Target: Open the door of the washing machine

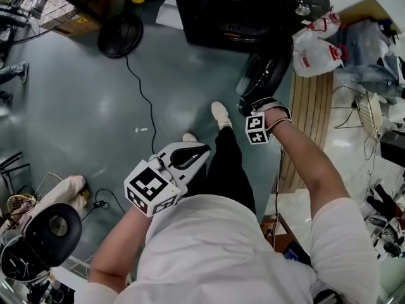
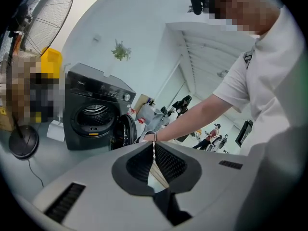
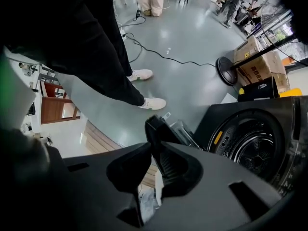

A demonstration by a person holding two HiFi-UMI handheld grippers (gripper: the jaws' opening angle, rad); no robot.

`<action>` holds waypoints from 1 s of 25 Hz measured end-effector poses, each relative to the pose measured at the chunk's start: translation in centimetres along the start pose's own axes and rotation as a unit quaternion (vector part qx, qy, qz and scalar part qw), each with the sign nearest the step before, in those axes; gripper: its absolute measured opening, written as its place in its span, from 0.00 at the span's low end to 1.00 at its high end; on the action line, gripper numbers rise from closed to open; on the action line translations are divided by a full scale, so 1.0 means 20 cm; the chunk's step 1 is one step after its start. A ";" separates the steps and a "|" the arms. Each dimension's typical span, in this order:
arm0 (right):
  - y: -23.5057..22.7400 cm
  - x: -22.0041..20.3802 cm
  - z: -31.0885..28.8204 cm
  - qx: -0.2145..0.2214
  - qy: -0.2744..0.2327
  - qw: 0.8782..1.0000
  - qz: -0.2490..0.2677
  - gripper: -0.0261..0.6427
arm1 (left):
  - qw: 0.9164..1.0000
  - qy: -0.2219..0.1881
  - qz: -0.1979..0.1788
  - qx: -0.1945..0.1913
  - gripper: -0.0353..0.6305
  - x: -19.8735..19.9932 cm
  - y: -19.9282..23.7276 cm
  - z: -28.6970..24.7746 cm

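- The washer (image 1: 240,11) stands dark at the top of the head view, on the grey floor (image 1: 82,106)
- Its door (image 1: 269,71) is already swung out, hanging at the right of the round opening as the left gripper view shows it; the drum (image 3: 252,146) lies bare in the right gripper view
- The right gripper (image 1: 248,106) points steeply down at the door's free edge; its jaws stand narrow, clamped on that dark rim, which sits between the pads
- The left gripper (image 2: 154,150) hangs by the person's waist, well apart from the washer and aimed roughly towards it; its jaws are pressed together with nothing between them
- The person's white shoes (image 1: 220,114) stand on the floor just below the door in the head view
- A round fan base (image 1: 120,33) sits left of the washer, and a black cable (image 1: 147,100) runs from it across the floor
- White bags (image 1: 313,49) lie right of the washer, near the door
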State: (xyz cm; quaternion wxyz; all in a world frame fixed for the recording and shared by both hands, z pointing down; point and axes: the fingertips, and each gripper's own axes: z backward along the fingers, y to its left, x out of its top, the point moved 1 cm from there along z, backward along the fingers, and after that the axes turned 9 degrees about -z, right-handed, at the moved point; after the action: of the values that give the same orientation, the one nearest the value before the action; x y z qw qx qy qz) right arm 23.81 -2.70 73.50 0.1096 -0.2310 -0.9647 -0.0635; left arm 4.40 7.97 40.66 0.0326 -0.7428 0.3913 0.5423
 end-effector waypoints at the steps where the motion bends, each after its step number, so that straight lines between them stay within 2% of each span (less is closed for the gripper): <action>1: 0.01 -0.02 0.00 -0.001 0.001 1.000 -0.001 0.13 | 1.000 0.002 -0.002 -0.003 0.09 0.00 0.00 -0.01; 8: 0.09 -0.11 0.00 -0.009 -0.003 1.000 -0.016 0.13 | 0.999 0.016 -0.014 -0.025 0.09 0.04 -0.02 -0.05; 25: 0.26 -0.34 -0.04 0.001 -0.003 0.999 -0.048 0.09 | 0.997 0.037 -0.027 -0.065 0.09 0.12 -0.04 -0.23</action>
State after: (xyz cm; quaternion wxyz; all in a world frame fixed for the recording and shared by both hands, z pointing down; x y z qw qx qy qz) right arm 32.24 -1.23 73.11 0.1040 -0.1842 -0.9751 -0.0668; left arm 8.64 4.96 40.18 -0.0157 -0.7728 0.3364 0.5380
